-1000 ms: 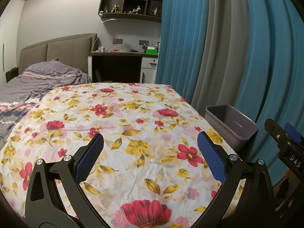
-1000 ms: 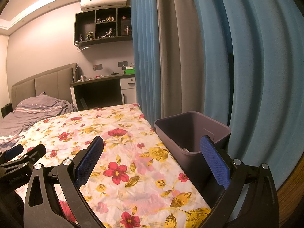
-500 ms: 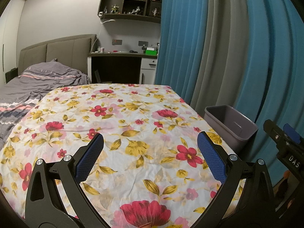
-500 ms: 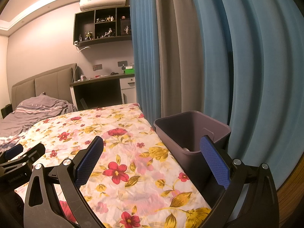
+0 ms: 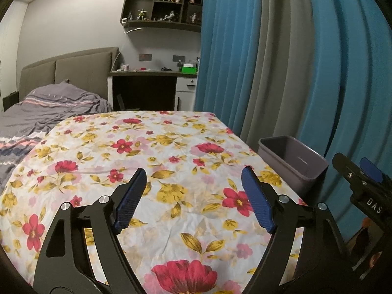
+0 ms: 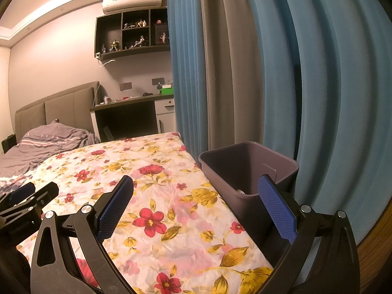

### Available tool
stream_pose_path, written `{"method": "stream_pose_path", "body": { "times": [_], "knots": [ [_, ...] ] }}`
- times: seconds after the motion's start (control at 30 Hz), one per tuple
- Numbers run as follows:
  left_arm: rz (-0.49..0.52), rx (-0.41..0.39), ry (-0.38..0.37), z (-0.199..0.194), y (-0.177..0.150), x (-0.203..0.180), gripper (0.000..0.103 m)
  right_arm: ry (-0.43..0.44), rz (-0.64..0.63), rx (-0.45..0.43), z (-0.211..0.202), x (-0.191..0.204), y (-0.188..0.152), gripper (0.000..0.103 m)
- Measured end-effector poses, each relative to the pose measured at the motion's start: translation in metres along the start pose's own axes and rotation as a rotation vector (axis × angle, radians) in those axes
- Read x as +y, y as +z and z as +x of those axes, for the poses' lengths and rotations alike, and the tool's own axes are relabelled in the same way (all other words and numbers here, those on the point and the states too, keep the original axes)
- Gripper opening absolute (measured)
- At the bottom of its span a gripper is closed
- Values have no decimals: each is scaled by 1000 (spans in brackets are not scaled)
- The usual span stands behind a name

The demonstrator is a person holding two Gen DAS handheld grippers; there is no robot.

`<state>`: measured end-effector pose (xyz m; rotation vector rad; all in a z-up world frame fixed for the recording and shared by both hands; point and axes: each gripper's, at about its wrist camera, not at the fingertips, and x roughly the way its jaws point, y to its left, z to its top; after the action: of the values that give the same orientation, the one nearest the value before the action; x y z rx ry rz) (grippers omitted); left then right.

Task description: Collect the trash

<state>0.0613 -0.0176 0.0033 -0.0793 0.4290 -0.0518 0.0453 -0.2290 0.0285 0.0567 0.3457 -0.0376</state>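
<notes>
My left gripper (image 5: 194, 191) hovers over the flowered cloth (image 5: 171, 147); its jaws are closing with nothing between the blue pads (image 5: 131, 196). To its right stands a purple bin (image 5: 291, 156), at the cloth's right edge by the curtain. My right gripper (image 6: 196, 198) is open and empty, its right finger in front of the purple bin (image 6: 247, 161). A small pale scrap (image 6: 240, 191) shows low inside the bin. I see no loose trash on the cloth. Each gripper shows at the edge of the other's view.
Blue and grey curtains (image 5: 281, 61) hang close behind the bin. A bed with a grey striped blanket (image 5: 49, 107) lies at the far left. A desk (image 5: 147, 85) and a wall shelf with figurines (image 5: 161, 7) stand at the back.
The left gripper's pads have moved closer together. Neither hand has shifted, and the right gripper stands as wide as before.
</notes>
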Motion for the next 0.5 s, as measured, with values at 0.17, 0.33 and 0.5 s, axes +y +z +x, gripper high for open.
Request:
{"method": "stream_pose_path", "body": {
  "times": [0.17,0.33,0.5],
  "knots": [
    [-3,2,5,0,0,0,78,-3,1,-2,0,0,0,97],
    [-6,4,15,0,0,2,81,0,8,-2,0,1,-2,97],
    [-9,-9,32,-3,1,4,88,4,11,-2,-1,3,-2,97]
  ]
}}
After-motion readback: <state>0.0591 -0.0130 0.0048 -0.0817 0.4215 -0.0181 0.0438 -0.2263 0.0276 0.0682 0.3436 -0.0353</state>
